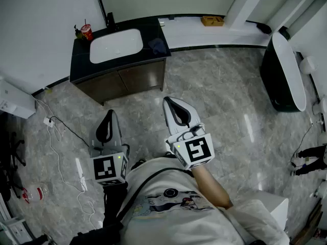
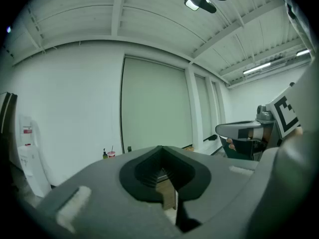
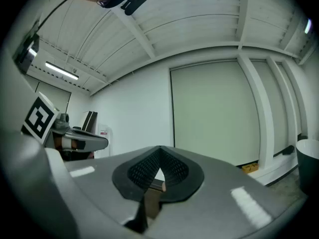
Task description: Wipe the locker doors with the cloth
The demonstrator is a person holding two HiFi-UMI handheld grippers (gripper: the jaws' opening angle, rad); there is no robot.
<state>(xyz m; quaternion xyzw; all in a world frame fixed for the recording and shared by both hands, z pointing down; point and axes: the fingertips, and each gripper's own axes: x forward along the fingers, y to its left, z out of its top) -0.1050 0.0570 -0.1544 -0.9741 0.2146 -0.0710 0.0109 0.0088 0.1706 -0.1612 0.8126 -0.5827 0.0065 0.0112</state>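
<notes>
Everything here is placed from the vanity [image 1: 120, 78], which stands against the far wall. Left of it, white cables [image 1: 56, 152] trail over the marble floor, clear of the walking path. On the left end of the vanity's dark tabletop stands a red cup [image 1: 87, 32], next to the white basin [image 1: 116, 45].

In front of the vanity, well apart from it, the left claw [image 1: 109, 115] points at its brown doors [image 1: 127, 80]. Its jaws are pressed together with nothing between them.

On the right end of the tabletop, just beside the basin, lies a crumpled dark blue cloth [image 1: 158, 45], probably the one for wiping; it is not yet picked up.

The right claw [image 1: 168, 102] is likewise closed tight and empty, held level toward the vanity's right corner. Both seem to be carried idle on the way to the cloth.

Right of the vanity, a wooden box [image 1: 212, 20] sits on the white ledge, and further right is a black bathtub [image 1: 283, 70]. No locker is plainly visible.
</notes>
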